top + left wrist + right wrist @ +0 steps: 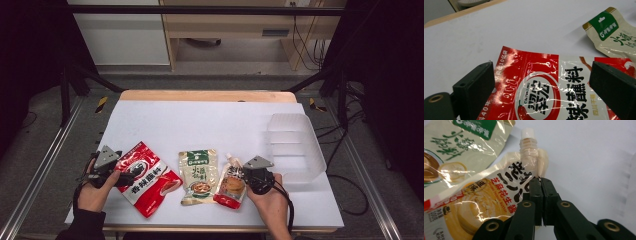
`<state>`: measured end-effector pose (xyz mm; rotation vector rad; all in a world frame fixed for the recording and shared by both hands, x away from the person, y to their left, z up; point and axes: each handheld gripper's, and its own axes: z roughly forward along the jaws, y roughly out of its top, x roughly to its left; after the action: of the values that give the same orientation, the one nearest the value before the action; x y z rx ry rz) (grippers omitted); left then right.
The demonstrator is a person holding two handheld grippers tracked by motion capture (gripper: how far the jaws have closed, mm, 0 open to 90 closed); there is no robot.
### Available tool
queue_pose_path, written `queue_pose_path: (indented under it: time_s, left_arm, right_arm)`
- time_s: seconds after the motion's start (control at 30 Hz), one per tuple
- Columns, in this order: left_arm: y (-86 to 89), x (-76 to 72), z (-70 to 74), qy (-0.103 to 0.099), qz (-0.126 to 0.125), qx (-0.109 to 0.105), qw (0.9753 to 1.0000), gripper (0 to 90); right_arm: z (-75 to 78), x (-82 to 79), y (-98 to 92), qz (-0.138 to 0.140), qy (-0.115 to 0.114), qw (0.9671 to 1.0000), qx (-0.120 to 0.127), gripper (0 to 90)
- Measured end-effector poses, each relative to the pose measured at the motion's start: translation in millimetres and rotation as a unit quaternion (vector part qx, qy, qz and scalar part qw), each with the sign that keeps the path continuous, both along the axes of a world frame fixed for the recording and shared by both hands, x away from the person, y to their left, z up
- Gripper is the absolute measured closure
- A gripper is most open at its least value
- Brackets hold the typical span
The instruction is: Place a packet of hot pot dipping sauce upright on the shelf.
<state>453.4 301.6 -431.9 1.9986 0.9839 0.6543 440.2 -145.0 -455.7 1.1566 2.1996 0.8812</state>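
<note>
A red and white snack pouch [146,179] lies flat at the front left of the white table [200,120]. My left gripper [122,179] is open, its jaws wide apart over the pouch's left end, with the red pouch [536,95] showing between them. A spouted sauce pouch [231,185] with a white cap lies at the front right. My right gripper [246,175] is shut on that spouted pouch [486,197] at its right edge, just below the spout's shoulder, where the right gripper [540,180] pinches the film.
A beige pouch with a green header [198,175] lies between the other two pouches; its top corner, the beige pouch [616,35], is to the right of my left jaws. A clear plastic bin [295,147] stands at the table's right. The back half of the table is bare white.
</note>
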Motion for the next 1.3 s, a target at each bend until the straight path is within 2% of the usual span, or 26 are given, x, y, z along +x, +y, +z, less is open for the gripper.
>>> queue_pose_path:
  time_s: [0.13, 0.17, 0.23, 0.27, 0.4, 0.47, 0.5, 0.53, 0.57, 0.6, 0.63, 0.67, 0.73, 0.8, 0.83, 0.9, 0.93, 0.97, 1.0, 1.07, 1.1, 1.13, 1.17, 1.2, 1.27, 1.3]
  left_arm:
    - [-2.0, -1.2, 1.7, -0.002, -0.007, -0.002, 1.0000, 6.3]
    - [-4.7, -1.8, 2.7, -0.004, -0.011, -0.002, 0.9999, 6.3]
    - [-6.2, -2.1, 3.2, -0.004, -0.015, -0.003, 0.9999, 6.3]
    - [-9.8, -3.2, 5.2, -0.006, -0.020, -0.004, 0.9998, 6.3]
    - [-19.6, -5.3, 10.8, -0.008, -0.036, -0.005, 0.9993, 6.2]
    - [-22.7, -5.5, 12.4, -0.008, -0.040, -0.005, 0.9992, 6.1]
    - [-26.8, -6.1, 14.8, -0.008, -0.044, -0.007, 0.9990, 6.1]
    - [-33.4, -7.9, 19.1, -0.010, -0.055, -0.012, 0.9984, 6.1]
    - [-33.4, -7.9, 19.1, -0.010, -0.055, -0.012, 0.9984, 6.1]
    - [-42.4, -10.5, 24.3, -0.014, -0.070, -0.002, 0.9974, 6.3]
    - [-42.4, -10.5, 24.3, -0.014, -0.070, -0.002, 0.9974, 6.7]
    - [-51.7, -12.9, 29.6, -0.014, -0.091, 0.006, 0.9958, 7.1]
    - [-60.2, -15.0, 34.9, -0.014, -0.108, 0.014, 0.9939, 7.5]
    - [-64.2, -15.9, 37.6, -0.015, -0.115, 0.019, 0.9931, 8.0]
    - [-71.4, -17.1, 43.5, -0.019, -0.128, 0.026, 0.9912, 8.3]
    - [-78.0, -16.4, 49.9, -0.021, -0.143, 0.026, 0.9892, 9.5]
    - [-78.0, -16.4, 49.9, -0.021, -0.143, 0.026, 0.9892, 10.0]
    - [-85.1, -14.5, 56.5, -0.026, -0.154, 0.027, 0.9874, 11.2]
    - [-85.1, -14.5, 56.5, -0.026, -0.154, 0.027, 0.9874, 11.9]
    - [-96.7, -8.6, 66.4, -0.030, -0.170, 0.037, 0.9843, 12.9]
    - [-96.7, -8.6, 66.4, -0.030, -0.170, 0.037, 0.9843, 13.9]
    - [-104.4, -3.4, 72.2, -0.028, -0.183, 0.042, 0.9818, 14.6]
    - [-104.4, -3.4, 72.2, -0.028, -0.183, 0.042, 0.9818, 15.2]
    - [-112.2, 2.3, 75.9, -0.024, -0.195, 0.042, 0.9796, 17.0]
    - [-119.7, 7.0, 78.8, -0.019, -0.213, 0.040, 0.9761, 21.0]
    - [-119.7, 7.0, 78.8, -0.019, -0.213, 0.040, 0.9761, 22.5]
  right_arm:
    - [7.7, -3.6, -0.8, 0.006, -0.016, 0.9998, 0.011, 89.4]
    - [15.2, -7.4, -2.2, 0.016, -0.031, 0.9991, 0.025, 89.5]
    - [17.9, -8.6, -2.4, 0.017, -0.034, 0.9988, 0.031, 89.6]
    - [27.4, -12.2, -3.4, 0.026, -0.048, 0.9976, 0.042, 89.7]
    - [44.5, -18.8, -2.2, 0.051, -0.069, 0.9951, 0.049, 89.8]
    - [49.0, -20.2, -1.6, 0.058, -0.072, 0.9943, 0.053, 89.9]
    - [53.2, -21.7, -0.3, 0.066, -0.075, 0.9935, 0.054, 89.9]
    - [62.2, -23.6, 1.9, 0.088, -0.080, 0.9914, 0.055, 90.0]
    - [62.2, -23.6, 1.9, 0.088, -0.080, 0.9914, 0.055, 90.0]
    - [69.9, -24.3, 4.5, 0.111, -0.085, 0.9887, 0.053, 90.0]
    - [69.9, -24.3, 4.5, 0.111, -0.085, 0.9887, 0.053, 90.0]
    - [77.0, -22.6, 6.9, 0.135, -0.088, 0.9854, 0.057, 90.0]
    - [82.5, -19.5, 9.3, 0.151, -0.089, 0.9827, 0.061, 90.0]
    - [88.1, -15.1, 12.6, 0.166, -0.090, 0.9805, 0.056, 90.0]
    - [91.7, -12.3, 14.6, 0.170, -0.090, 0.9799, 0.052, 90.0]
    - [96.9, -6.9, 16.6, 0.176, -0.095, 0.9787, 0.046, 90.0]
    - [99.9, -3.9, 17.4, 0.182, -0.097, 0.9774, 0.048, 90.0]
    - [102.7, -0.7, 18.0, 0.187, -0.101, 0.9760, 0.049, 90.0]
    - [102.7, -0.7, 18.0, 0.187, -0.101, 0.9760, 0.049, 90.0]
    - [109.0, 7.0, 21.7, 0.201, -0.099, 0.9728, 0.057, 90.0]
    - [110.5, 8.0, 23.9, 0.209, -0.098, 0.9711, 0.060, 90.0]
    - [112.0, 8.0, 27.5, 0.219, -0.097, 0.9688, 0.062, 90.0]
    - [112.0, 8.0, 27.5, 0.219, -0.097, 0.9688, 0.062, 90.0]
    - [113.5, 7.9, 32.8, 0.232, -0.099, 0.9659, 0.060, 90.0]
    - [113.8, 6.9, 38.3, 0.243, -0.100, 0.9632, 0.059, 90.0]
    - [113.5, 6.2, 40.8, 0.247, -0.098, 0.9623, 0.060, 90.0]
